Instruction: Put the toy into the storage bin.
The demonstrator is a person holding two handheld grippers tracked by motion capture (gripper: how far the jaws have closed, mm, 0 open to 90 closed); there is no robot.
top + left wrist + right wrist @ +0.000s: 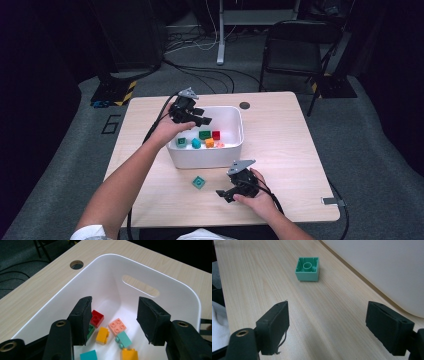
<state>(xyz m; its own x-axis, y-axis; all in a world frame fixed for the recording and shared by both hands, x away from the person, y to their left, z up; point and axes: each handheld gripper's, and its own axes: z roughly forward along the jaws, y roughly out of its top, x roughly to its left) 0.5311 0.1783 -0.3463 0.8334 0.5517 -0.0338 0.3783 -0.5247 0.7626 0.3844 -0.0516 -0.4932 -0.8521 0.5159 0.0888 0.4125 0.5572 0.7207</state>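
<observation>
A white bin [235,145] stands mid-table and holds several toy bricks, among them a red brick [97,318], an orange one [102,335], a pink one [117,326] and a teal one [123,339]. My left gripper [202,117] hovers over the bin's left rear part. Its jaws [113,305] are open, with nothing between them and the bricks lying below. A green brick [199,182] lies upside down on the table in front of the bin. My right gripper [223,194] rests low to the right of that brick, open and empty [327,312], pointing at the green brick [307,268].
The bin's white wall [387,270] runs along the right in the right gripper view. A round hole [244,105] sits in the table behind the bin. Beyond the table are a black chair [292,47] and floor cables. Bare wood lies to the right of the bin.
</observation>
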